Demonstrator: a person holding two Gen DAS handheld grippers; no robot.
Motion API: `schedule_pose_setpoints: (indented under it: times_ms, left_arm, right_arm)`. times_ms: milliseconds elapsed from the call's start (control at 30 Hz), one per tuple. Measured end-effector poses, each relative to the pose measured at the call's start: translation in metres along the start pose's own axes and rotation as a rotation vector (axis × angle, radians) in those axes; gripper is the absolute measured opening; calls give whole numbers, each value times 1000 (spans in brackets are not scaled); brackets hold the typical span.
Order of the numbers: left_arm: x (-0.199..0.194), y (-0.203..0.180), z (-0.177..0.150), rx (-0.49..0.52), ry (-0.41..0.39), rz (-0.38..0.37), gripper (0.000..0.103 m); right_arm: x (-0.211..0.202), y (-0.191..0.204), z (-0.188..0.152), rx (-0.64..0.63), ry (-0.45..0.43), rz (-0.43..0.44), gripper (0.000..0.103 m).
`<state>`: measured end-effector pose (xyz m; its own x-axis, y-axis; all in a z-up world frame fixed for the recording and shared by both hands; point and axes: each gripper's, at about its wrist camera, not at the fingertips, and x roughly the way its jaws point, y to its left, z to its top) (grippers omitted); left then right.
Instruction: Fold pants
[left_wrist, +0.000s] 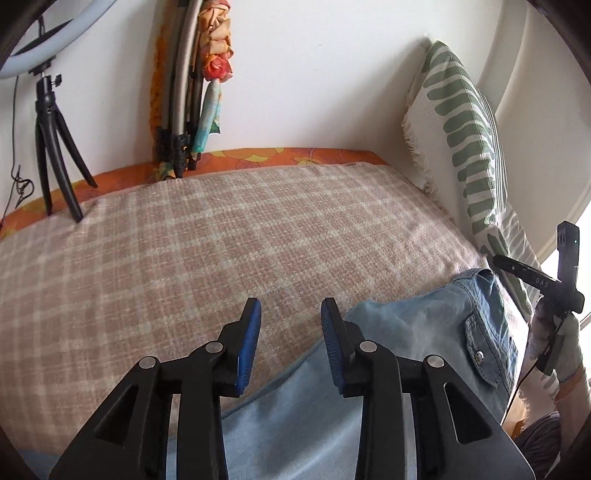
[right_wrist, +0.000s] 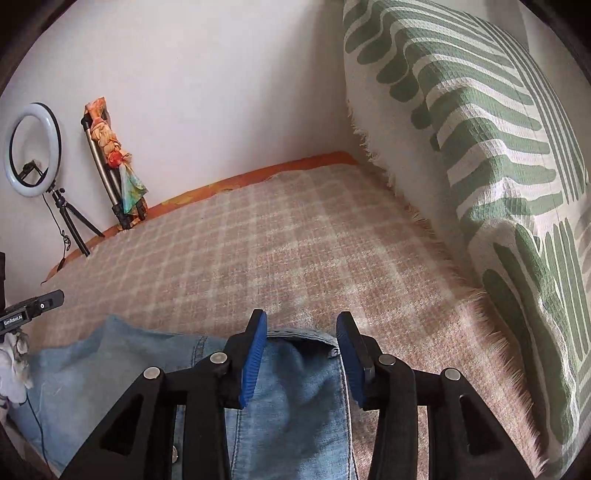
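Pants (left_wrist: 424, 332) lay bunched at the near right of the bed (left_wrist: 221, 240), waistband toward the pillow (left_wrist: 461, 140) and a pale leg trailing near me. My left tongs (left_wrist: 291, 314) hung released over bare blanket beside the fabric's left edge, nothing between the pads. My right tongs (right_wrist: 301, 328) stood parted above the waistband, straddling the denim without pressing it. I judged both were poised that way to pick fresh corners, since the cloth was too rumpled for a clean fold.
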<state>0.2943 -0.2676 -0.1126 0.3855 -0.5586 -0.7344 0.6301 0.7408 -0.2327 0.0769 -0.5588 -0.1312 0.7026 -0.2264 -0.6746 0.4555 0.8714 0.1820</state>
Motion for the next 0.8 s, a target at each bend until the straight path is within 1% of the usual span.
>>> schedule_pose_setpoints:
  times_ms: [67,167,233,333,433,533,567,633,667,700,733,767,800]
  left_arm:
    - [-11,2,-13,-8,15,-3,34]
    - [-27,5,-38,-30,20,11,34]
    - [-37,6,-56,-46,29,20,34]
    - [-52,9,-84,-76,34,41,34]
    - [-62,14,-111,-111,42,68,34]
    - [-71,21,-134,-141,49,99,34]
    - [-74,25,-141,-156,53,105,34]
    - [-78,31,-151,-174,63,115,34]
    - [-81,33,-154,-179,64,128,34]
    - [-82,35,-156,-180,64,140,34]
    - [-83,37,-158,-182,68,147,34]
    - [-84,40,-159,-189,70,149,34]
    - [-84,43,-161,-198,70,153,34]
  right_arm:
    - [1,20,5,-18,12,99,44]
    - [13,59,16,-76,59,244,44]
    - [30,86,23,-114,110,308,44]
    - [62,118,32,-153,217,415,44]
    - [98,150,36,-180,317,460,46]
    - [137,172,29,-194,451,486,47]
    - [146,178,25,-205,483,482,47]
    - [157,190,17,-237,519,475,48]
    - [155,194,16,-246,499,482,48]
    - [154,197,14,-240,520,520,43]
    - [151,200,13,-231,525,555,26]
    - [146,205,11,-253,511,554,13]
    - [137,212,9,-306,478,522,12]
